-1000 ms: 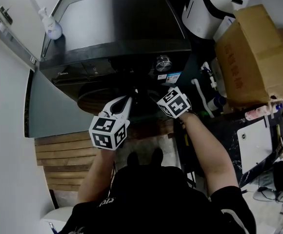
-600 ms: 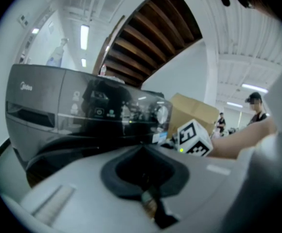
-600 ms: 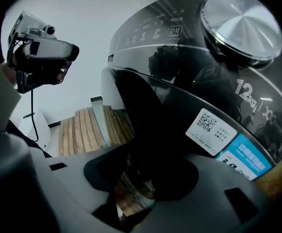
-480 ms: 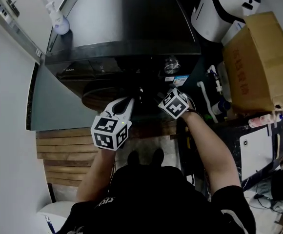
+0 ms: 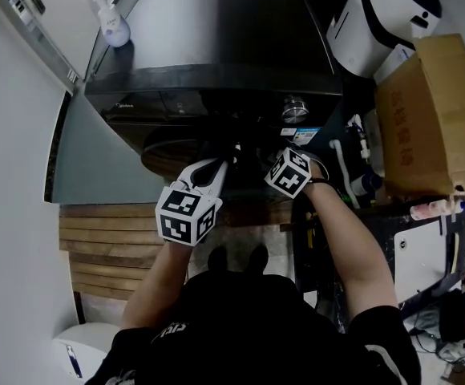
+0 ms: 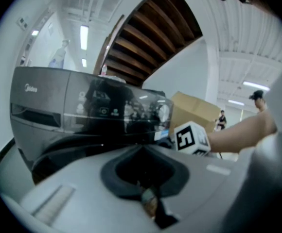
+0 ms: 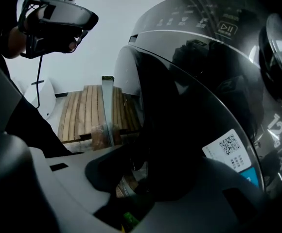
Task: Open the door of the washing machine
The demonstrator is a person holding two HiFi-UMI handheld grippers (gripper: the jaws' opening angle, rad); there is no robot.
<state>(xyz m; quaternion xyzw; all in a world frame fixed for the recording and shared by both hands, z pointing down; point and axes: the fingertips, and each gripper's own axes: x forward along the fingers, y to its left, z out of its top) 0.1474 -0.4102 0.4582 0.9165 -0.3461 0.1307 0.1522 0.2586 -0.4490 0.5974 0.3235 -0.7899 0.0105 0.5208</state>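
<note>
1. Washer (image 5: 216,46): set far centre; round door (image 5: 176,157) on its near face, seemingly not yet swung out.
2. Right gripper (image 7: 148,171): the nearer to the door's right rim. Jaws wide, just been closing; the rim lies in the gap, pad contact not made out.
3. Left gripper (image 5: 226,160): jaws together, nothing held; kept just left of the right one.
4. Coming move, as judged: rim to be clamped, then drawn nearward; hinge presumed left.
</note>
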